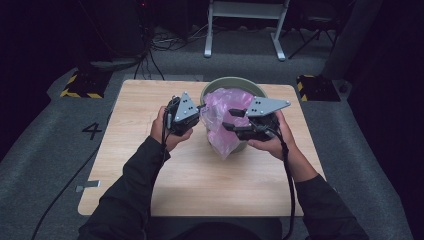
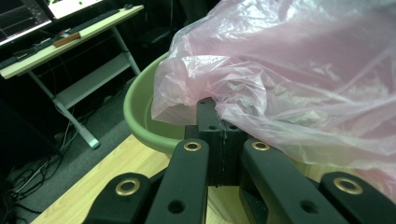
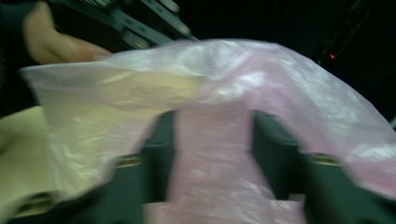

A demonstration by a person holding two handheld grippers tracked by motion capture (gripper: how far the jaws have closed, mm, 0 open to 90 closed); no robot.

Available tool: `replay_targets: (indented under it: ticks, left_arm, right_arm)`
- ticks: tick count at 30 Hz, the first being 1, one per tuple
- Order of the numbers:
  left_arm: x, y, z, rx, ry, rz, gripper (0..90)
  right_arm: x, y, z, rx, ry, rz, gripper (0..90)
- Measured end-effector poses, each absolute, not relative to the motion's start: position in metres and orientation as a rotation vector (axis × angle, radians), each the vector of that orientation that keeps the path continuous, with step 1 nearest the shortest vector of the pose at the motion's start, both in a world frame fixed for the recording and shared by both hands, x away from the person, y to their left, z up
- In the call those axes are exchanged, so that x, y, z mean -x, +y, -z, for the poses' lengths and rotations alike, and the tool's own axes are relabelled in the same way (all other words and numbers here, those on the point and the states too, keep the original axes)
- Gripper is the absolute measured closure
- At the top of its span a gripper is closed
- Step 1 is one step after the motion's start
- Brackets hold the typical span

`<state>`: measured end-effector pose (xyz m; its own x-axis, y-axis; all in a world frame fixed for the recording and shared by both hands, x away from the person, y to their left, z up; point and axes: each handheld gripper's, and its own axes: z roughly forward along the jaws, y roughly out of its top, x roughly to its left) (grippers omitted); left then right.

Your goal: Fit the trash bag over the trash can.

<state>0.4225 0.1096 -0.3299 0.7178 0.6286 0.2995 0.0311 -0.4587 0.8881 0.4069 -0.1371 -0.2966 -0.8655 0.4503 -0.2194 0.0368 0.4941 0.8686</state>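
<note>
High view shows a thin pink plastic bag [image 1: 223, 120] draped over the near rim of a green bin [image 1: 232, 83] that stands at the far middle of the wooden table [image 1: 140, 150], with part of the film hanging down the bin's near side. Left gripper [image 1: 197, 111] sits at the bag's left edge; in the left gripper view its jaws are pressed together on a gathered fold of the film. Right gripper [image 1: 231, 120] is at the bag's right side with its jaws spread, and the right gripper view, though blurred, shows film lying across them rather than pinched. The bag looks nearly weightless, limp and slick, so it will likely crumple, cling and slip out of a shallow pinch. Bunched edge material near the mouth seems the best hold, since a single layer may tear or slide.
</note>
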Motion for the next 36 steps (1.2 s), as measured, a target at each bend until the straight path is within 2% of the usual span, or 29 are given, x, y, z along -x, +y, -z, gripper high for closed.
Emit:
replay_targets:
  ticks: [1, 5, 12, 13, 14, 18, 20, 21, 22, 23, 25, 28, 31, 33, 36]
  left_arm:
    - [-0.422, 0.109, 0.330, -1.944, 0.507, -0.773, 89.9]
    - [-0.419, 0.105, 0.330, -1.962, 0.493, -0.796, 89.9]
    - [-0.416, 0.099, 0.329, -1.975, 0.486, -0.809, 89.9]
    - [-0.415, 0.099, 0.329, -1.968, 0.480, -0.796, 89.9]
    - [-0.415, 0.099, 0.329, -1.968, 0.480, -0.796, 89.8]
    - [-0.413, 0.099, 0.328, -1.956, 0.464, -0.772, 88.2]
    - [-0.413, 0.100, 0.328, -1.951, 0.469, -0.748, 77.3]
    - [-0.412, 0.100, 0.329, -1.947, 0.471, -0.736, 64.1]
    - [-0.411, 0.101, 0.329, -1.941, 0.458, -0.718, 58.0]
    - [-0.409, 0.101, 0.330, -1.932, 0.441, -0.702, 58.0]
    - [-0.404, 0.101, 0.330, -1.934, 0.440, -0.682, 45.0]
    - [-0.396, 0.100, 0.332, -1.933, 0.428, -0.658, 37.5]
    - [-0.389, 0.096, 0.332, -1.925, 0.395, -0.618, 37.7]
    - [-0.385, 0.090, 0.332, -1.926, 0.354, -0.616, 41.1]
    - [-0.383, 0.077, 0.331, -1.928, 0.310, -0.544, 41.8]
  right_arm:
    - [-0.403, -0.136, 0.295, -0.392, 2.319, -1.341, 30.9]
    - [-0.389, -0.135, 0.293, -0.376, 2.325, -1.414, 16.8]
    - [-0.375, -0.119, 0.301, -0.393, 2.309, -1.337, 15.4]
    - [-0.378, -0.118, 0.306, -0.458, 2.265, -1.285, 25.9]
    - [-0.378, -0.118, 0.306, -0.458, 2.265, -1.285, 25.9]
    - [-0.388, -0.123, 0.311, -0.504, 2.223, -1.215, 61.3]
    - [-0.394, -0.131, 0.311, -0.531, 2.195, -1.216, 73.9]
    - [-0.399, -0.140, 0.311, -0.571, 2.201, -1.276, 81.7]
    - [-0.400, -0.144, 0.311, -0.586, 2.191, -1.285, 81.7]
    - [-0.400, -0.144, 0.311, -0.586, 2.191, -1.285, 84.1]
    - [-0.404, -0.155, 0.309, -0.627, 2.178, -1.332, 85.7]
    - [-0.408, -0.170, 0.307, -0.688, 2.153, -1.389, 87.5]
    - [-0.408, -0.175, 0.306, -0.701, 2.136, -1.407, 86.9]
    - [-0.408, -0.179, 0.306, -0.705, 2.134, -1.429, 86.4]
    - [-0.406, -0.183, 0.305, -0.705, 2.133, -1.465, 80.5]
